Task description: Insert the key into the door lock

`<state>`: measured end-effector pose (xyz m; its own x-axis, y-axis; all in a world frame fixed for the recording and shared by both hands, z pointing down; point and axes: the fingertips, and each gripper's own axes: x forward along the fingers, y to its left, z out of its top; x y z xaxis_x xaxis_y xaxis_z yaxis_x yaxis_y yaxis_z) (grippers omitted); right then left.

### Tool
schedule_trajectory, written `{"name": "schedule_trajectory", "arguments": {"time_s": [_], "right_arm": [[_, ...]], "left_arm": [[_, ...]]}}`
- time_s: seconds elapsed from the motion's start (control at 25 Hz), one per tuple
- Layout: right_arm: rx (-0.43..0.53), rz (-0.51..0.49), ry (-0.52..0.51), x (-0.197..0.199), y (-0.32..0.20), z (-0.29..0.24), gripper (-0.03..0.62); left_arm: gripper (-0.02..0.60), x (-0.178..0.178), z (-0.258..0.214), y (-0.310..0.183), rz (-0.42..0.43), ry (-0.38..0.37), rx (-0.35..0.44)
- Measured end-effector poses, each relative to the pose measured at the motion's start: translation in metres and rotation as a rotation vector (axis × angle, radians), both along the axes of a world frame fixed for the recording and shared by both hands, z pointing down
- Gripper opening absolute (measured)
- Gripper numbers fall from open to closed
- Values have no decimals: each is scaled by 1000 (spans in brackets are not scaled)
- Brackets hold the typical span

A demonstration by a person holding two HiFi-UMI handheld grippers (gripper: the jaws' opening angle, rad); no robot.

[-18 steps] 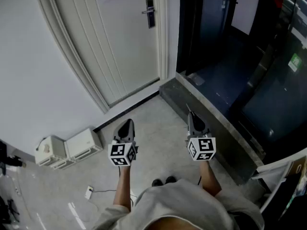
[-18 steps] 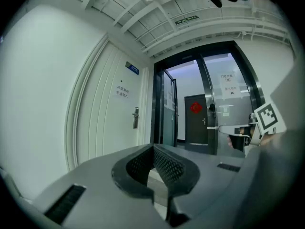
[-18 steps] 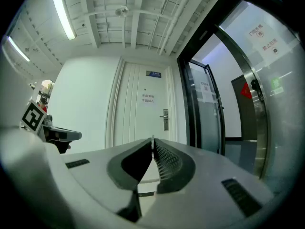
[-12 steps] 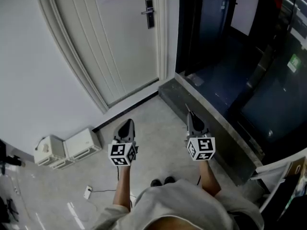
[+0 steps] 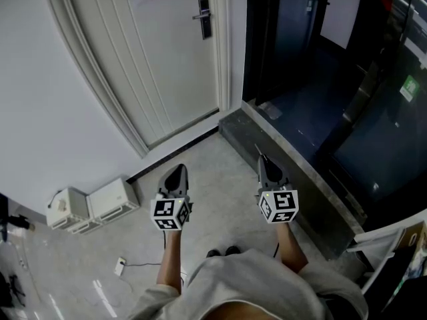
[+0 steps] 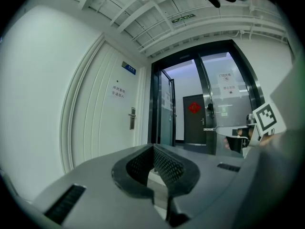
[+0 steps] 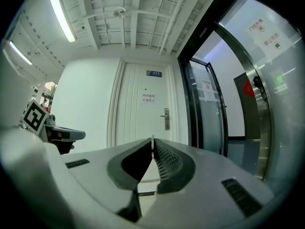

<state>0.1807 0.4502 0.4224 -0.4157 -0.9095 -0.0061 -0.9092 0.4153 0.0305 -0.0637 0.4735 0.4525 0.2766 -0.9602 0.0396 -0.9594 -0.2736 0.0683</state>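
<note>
Head view: low over the grey floor (image 5: 220,192), right gripper (image 5: 263,163) level, pinching a thin key (image 5: 258,151) that pokes out past the tips. Door lock (image 5: 204,9) well apart from it, far and a little left, on the closed white door (image 5: 153,59). Left gripper (image 5: 177,171) alongside to the left, level, pressed together on nothing. Right gripper view: key (image 7: 152,140) upright between the pads, door lock (image 7: 166,119) far beyond, slightly right.
</note>
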Motion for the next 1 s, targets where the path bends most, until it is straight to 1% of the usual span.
{"name": "schedule_trajectory", "arguments": {"time_s": [0.2,0.36,0.6,0.76,1.0], "right_arm": [[2,-24,6,5,-9,0,29],[1,-32,16,11,-17,7,29],[-17,-39,16,14,-36,18,29],[-17,-47,20,7,-61,22,29],[-29,-43,32,-4,-111,36,29]], "left_arm": [[18,15,-1,-3,-1,-1,3],[18,23,9,-9,-5,2,-6],[18,28,21,-27,-13,6,-25],[18,22,24,-52,-17,8,-23],[18,11,44,-104,-14,22,-44]]}}
